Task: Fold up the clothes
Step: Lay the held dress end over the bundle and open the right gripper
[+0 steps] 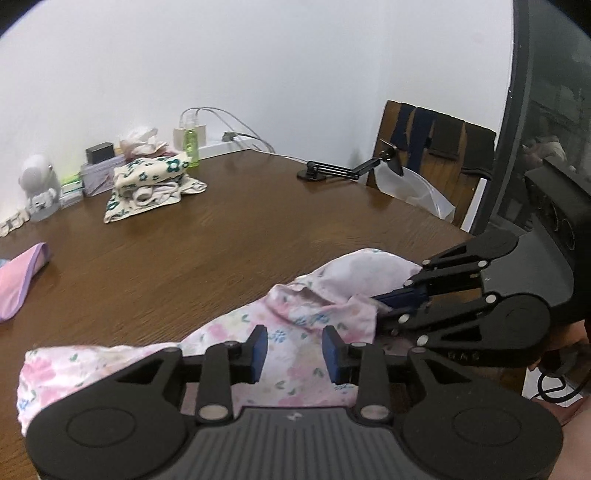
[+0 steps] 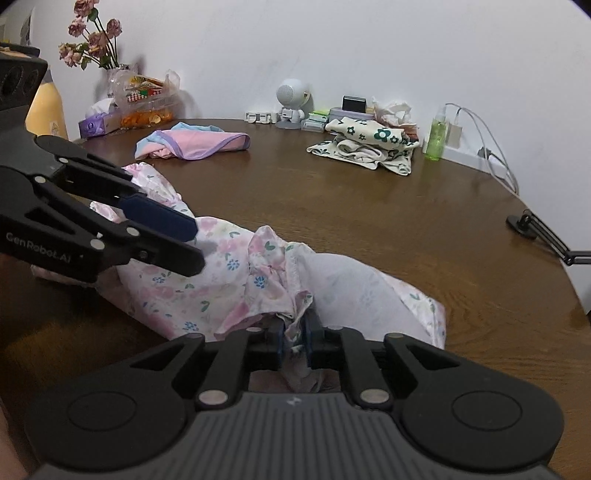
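The pink floral garment lies crumpled at the near edge of the round wooden table. The right gripper pinches a fold of it, jaws nearly closed. The left gripper hovers above it, jaws apart, gripping nothing. A clear plastic bag behind the garment holds snack packets, seen only from the right wrist; the chair only from the left.

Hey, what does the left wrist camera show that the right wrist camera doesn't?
Only the left wrist view: a wooden chair draped with dark cloth, and a clear plastic bag.

Only the right wrist view: dried pink roses, a purple tissue box, a snack bag.

Both: the pink floral garment, the folded cream green-flowered stack, the green bottle, the brown wooden table.
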`<state>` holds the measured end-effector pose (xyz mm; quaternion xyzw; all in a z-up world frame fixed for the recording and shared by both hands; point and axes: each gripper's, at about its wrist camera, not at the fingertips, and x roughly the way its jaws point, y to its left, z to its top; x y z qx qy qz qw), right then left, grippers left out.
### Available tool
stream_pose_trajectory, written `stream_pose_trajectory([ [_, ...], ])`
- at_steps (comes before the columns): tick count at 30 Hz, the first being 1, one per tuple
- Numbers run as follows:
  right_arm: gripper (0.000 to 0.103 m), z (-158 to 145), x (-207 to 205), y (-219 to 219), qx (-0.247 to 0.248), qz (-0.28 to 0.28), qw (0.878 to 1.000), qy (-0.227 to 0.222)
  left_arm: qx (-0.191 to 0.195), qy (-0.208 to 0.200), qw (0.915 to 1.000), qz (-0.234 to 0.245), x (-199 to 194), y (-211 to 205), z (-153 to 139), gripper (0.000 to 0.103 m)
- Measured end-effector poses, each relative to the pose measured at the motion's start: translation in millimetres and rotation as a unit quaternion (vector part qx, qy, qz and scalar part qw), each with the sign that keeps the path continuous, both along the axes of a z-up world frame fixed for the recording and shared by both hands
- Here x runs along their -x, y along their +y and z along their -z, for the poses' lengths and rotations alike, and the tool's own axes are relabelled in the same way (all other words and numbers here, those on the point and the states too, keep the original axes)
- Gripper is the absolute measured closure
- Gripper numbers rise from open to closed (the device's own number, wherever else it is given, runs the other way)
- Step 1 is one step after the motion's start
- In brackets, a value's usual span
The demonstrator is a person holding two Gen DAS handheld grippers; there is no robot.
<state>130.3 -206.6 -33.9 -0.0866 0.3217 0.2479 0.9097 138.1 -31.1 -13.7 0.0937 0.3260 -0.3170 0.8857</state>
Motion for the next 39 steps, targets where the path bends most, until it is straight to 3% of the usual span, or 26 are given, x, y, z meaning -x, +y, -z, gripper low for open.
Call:
stream_pose_trajectory([
  [2, 0.067, -1.7, 2.2, -3.8, -0.020, -0.007, 1.000, 0.007, -0.002, -0.001, 1.0000, 0.003, -0.5, -4.2, -0.7, 0.072],
  [4, 0.063, -6.8, 5.4, -11.3, -0.045, -0.012, 0.999, 0.012, -0.001, -0.002, 1.0000, 0.002, -2.3, -5.6, -2.1, 0.072],
  [6, 0.050, -15.9, 9.1, -26.0, -0.085, -0.006, 0.996, 0.014, 0.000, -0.005, 1.0000, -0.001, -3.6, -5.8, -4.2, 0.072],
  [10, 0.048, -36.3, 15.5, -65.7, -0.171, 0.024, 0.985, 0.008, 0.003, -0.011, 0.9999, -0.001, -6.1, -8.5, -9.0, 0.072],
  [14, 0.050, -38.7, 13.2, -91.9, -0.165, 0.085, 0.983, -0.015, 0.004, -0.015, 0.9998, 0.013, -7.8, -20.9, -12.6, 0.074],
  [18, 0.076, -22.7, -2.1, -98.9, -0.165, 0.114, 0.980, 0.003, 0.000, -0.013, 0.9992, 0.037, -8.7, -41.1, -12.6, 0.075],
  [27, 0.077, -1.3, -13.6, -95.5, -0.172, 0.112, 0.978, 0.021, -0.026, 0.000, 0.9941, 0.105, 3.8, -83.1, -2.1, 0.075],
  [28, 0.077, -0.2, -13.9, -95.9, -0.174, 0.111, 0.978, 0.023, -0.035, 0.000, 0.9936, 0.107, 4.2, -86.5, 0.5, 0.076],
  [31, 0.077, 3.0, -14.7, -96.8, -0.181, 0.104, 0.977, 0.031, -0.068, 0.001, 0.9921, 0.105, 2.9, -94.0, 10.9, 0.092],
  [34, 0.077, 5.0, -14.6, -94.6, -0.179, 0.092, 0.979, 0.032, -0.084, 0.008, 0.9915, 0.099, 2.9, -91.7, 18.6, 0.093],
  [39, 0.077, 10.1, -16.0, -91.5, -0.164, 0.085, 0.982, 0.038, -0.075, 0.023, 0.9935, 0.082, 0.0, -77.9, 21.2, 0.093],
])
